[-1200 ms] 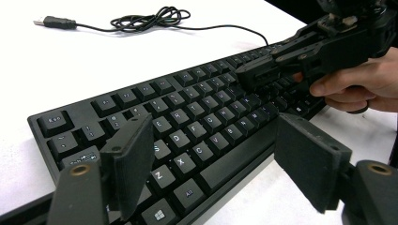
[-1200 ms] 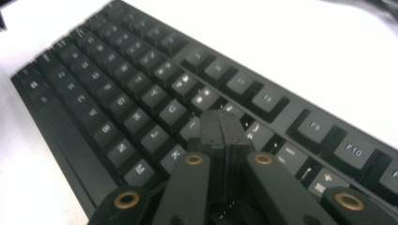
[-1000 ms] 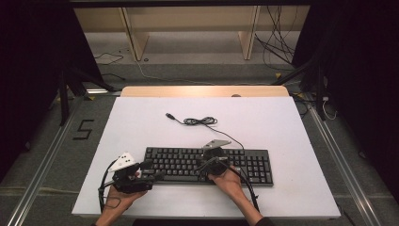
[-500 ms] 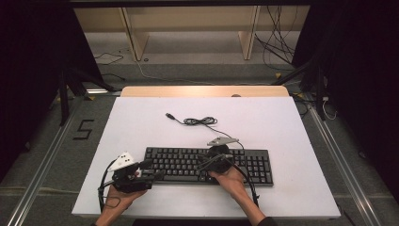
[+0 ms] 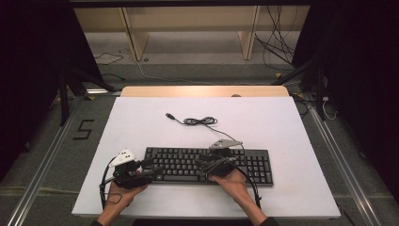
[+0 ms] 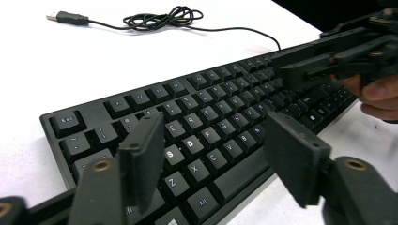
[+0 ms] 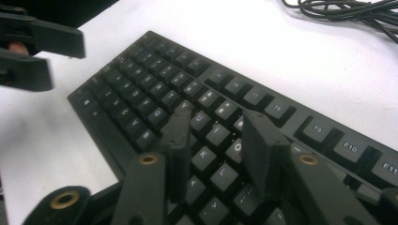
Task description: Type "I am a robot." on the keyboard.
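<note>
Black and low, the keyboard lies across the near half of the white table, its cable coiled loose beyond it with the plug lying free. The left gripper hovers over the keyboard's left end, jaws spread wide with nothing between them; in the left gripper view they frame the S and D keys. The right gripper sits over the middle keys, jaws parted by a narrower gap and likewise empty. This looks like the approach before typing or taking hold of the board. The next move probably calls for lowering one jaw tip squarely onto a single key without catching its neighbours.
</note>
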`<state>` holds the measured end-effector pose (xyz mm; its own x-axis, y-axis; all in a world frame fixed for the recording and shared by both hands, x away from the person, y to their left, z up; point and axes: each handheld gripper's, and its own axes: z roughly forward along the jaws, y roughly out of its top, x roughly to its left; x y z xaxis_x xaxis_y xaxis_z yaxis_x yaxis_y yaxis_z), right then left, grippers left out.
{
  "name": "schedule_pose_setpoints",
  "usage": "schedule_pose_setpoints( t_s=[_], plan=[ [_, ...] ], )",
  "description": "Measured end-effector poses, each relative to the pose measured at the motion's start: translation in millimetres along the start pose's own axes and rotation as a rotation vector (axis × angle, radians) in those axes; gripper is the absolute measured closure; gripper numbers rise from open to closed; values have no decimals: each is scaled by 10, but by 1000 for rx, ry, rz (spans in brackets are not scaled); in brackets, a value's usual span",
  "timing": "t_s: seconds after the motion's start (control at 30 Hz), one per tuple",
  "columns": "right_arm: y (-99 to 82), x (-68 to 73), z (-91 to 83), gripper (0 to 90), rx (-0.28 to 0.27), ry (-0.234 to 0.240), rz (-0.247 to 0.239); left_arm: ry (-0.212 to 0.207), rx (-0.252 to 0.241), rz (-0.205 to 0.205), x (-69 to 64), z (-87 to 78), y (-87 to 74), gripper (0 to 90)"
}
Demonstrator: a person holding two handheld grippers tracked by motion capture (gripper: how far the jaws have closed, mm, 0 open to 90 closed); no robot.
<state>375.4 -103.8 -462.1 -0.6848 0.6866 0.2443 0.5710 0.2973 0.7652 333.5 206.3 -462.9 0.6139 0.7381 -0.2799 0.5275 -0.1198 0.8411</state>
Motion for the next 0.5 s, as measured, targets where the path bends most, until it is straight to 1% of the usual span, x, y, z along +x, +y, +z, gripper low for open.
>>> schedule_pose_setpoints(
  t_s=[0.1, 0.2, 0.33, 0.43, 0.5],
  plan=[
    [-23, -5, -47, 604, -8, 10, -2, 5, 2, -4, -2, 33, 25, 437],
    [-51, -12, -95, 574, -13, 16, -5, 1, 8, 1, -8, 65, 50, 503],
    [-88, -14, -151, 529, -18, 25, -6, -6, 18, 13, -24, 123, 77, 580],
    [-110, -8, -187, 500, -23, 25, -14, -12, 30, 28, -43, 178, 100, 630],
    [-120, 3, -207, 483, -29, 25, -15, -10, 39, 41, -55, 212, 119, 667]
  ],
)
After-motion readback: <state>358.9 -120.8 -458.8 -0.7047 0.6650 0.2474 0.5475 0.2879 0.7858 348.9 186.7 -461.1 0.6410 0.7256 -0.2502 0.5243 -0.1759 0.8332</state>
